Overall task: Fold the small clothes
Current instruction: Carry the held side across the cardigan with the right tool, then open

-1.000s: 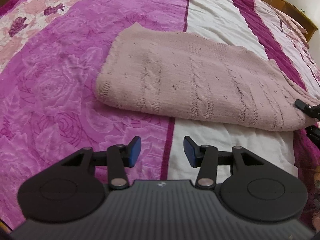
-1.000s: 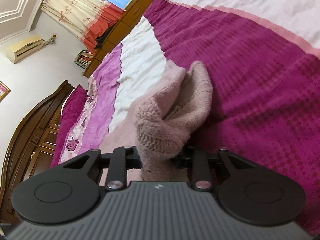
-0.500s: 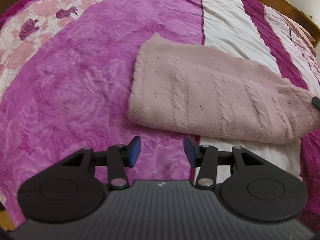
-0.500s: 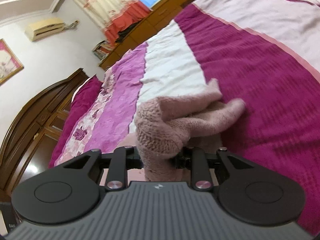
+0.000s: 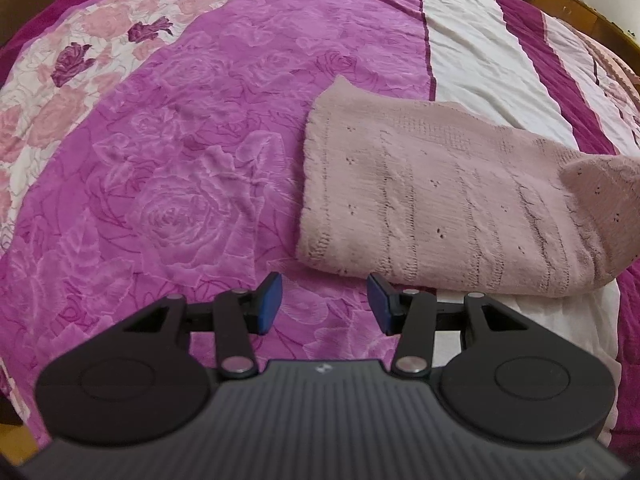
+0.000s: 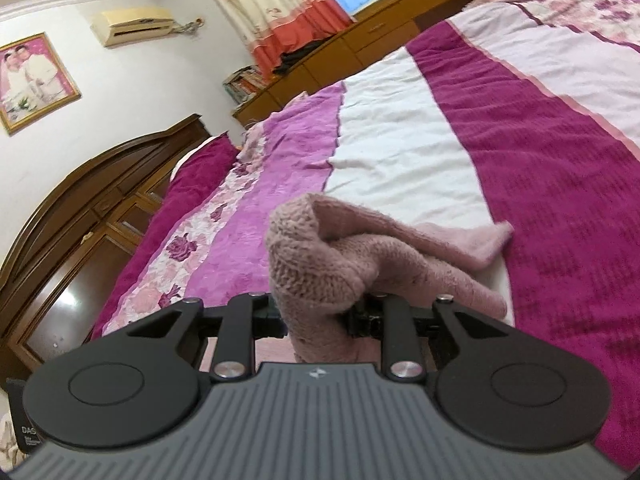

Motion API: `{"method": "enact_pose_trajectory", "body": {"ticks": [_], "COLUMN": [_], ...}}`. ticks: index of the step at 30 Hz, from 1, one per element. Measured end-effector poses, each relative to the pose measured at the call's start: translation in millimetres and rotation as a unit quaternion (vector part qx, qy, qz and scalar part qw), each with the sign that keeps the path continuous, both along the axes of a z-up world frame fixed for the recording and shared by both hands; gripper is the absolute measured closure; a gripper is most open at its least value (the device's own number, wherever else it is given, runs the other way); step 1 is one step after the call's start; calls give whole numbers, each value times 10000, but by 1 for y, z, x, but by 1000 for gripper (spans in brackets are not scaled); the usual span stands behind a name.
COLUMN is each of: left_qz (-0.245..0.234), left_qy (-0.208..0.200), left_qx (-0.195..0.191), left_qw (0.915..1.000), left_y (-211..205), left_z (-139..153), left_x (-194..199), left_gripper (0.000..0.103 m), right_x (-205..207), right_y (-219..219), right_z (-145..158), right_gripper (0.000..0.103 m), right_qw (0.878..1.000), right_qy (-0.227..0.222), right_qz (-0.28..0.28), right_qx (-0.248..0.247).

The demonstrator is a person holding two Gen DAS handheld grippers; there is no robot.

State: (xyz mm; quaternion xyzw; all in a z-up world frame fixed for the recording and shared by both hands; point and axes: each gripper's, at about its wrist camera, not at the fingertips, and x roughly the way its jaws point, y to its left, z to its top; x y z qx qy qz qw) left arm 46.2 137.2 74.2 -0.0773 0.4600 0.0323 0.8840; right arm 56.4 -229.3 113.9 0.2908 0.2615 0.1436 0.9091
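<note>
A pale pink knitted garment lies folded on the bed, right of centre in the left wrist view. Its right end is lifted and turned over towards the left. My left gripper is open and empty, just short of the garment's near left corner. In the right wrist view my right gripper is shut on a bunched end of the pink knitted garment and holds it above the bed; the rest trails away to the right.
The bed cover has purple rose-pattern, white and dark magenta stripes. A dark wooden headboard and a wooden cabinet with curtains stand beyond the bed.
My right gripper has lifted the garment's end and carried it leftward over the rest. My left gripper has shifted left, so the garment sits further right in its view.
</note>
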Motion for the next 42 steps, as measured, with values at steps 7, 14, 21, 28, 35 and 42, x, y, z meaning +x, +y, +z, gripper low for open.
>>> {"method": "enact_pose_trajectory", "body": {"ticks": [7, 14, 21, 28, 35, 42], "left_qz": [68, 203, 357, 530, 651, 727], "left_qy": [-68, -89, -123, -99, -88, -191], "left_qx": [123, 87, 77, 25, -52, -97], "left_qw": [9999, 9997, 9993, 9985, 9978, 9971], "left_y": [8, 23, 41, 60, 74, 87], "left_z": [0, 0, 1, -4, -10, -10], "left_x": [-1, -4, -6, -5, -6, -10], "left_gripper": [54, 54, 54, 54, 54, 54], "right_x": [12, 21, 28, 37, 40, 35], "right_y": [22, 58, 106, 162, 228, 286], "right_z": [21, 42, 54, 44, 1, -29], "right_gripper": [76, 76, 77, 77, 77, 73], "right_qw": [9992, 9965, 9914, 9848, 9740, 9538], "right_qy": [-215, -429, -511, -389, 14, 75], "right_qz": [344, 712, 1208, 1680, 2136, 2373], "right_qx": [-7, 56, 12, -207, -750, -1839]}}
